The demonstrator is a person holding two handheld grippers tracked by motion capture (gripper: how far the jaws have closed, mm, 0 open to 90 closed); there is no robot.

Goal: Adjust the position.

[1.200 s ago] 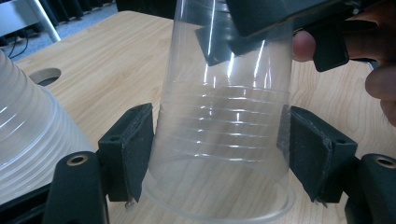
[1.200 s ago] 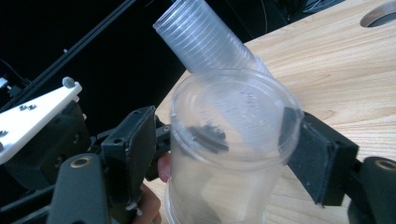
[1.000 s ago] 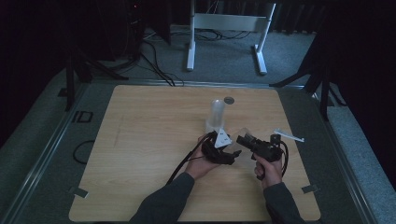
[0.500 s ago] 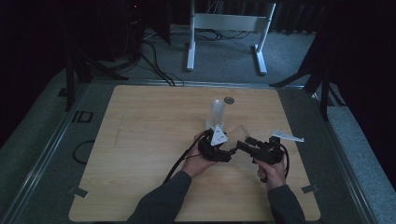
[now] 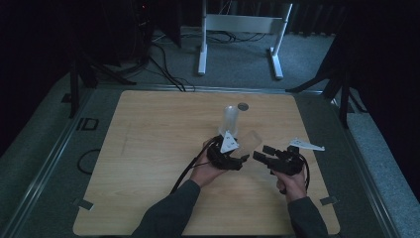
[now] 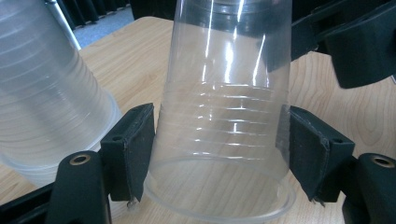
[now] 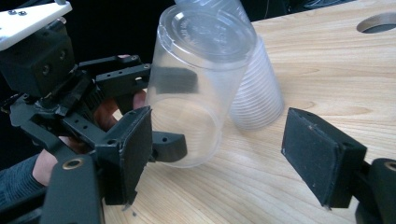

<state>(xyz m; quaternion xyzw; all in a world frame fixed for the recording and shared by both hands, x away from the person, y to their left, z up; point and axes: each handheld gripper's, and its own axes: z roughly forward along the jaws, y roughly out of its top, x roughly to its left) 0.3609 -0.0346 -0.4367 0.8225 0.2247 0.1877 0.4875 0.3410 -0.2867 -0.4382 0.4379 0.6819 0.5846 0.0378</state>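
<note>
Light wooden table [image 5: 148, 163], round hole [image 5: 242, 106] near far edge; grey carpet, dark room. Clear cup [image 6: 224, 116], right of centre, pinched by left tool [image 6: 217, 144]. Right tool [image 7: 224, 154] spread.

1. The desk [image 5: 148, 148] lies bare across its whole left half and along its near edge; a hand passes freely there.
2. Near the far edge, a stack of cups [image 5: 230, 119] stands upright, blocking the middle.
3. Just beside it, the left tool [image 5: 242, 157] clamps a single cup [image 6: 224, 116].
4. The right tool [image 5: 258, 154], jaws apart, crowds the cup's other side.
</note>
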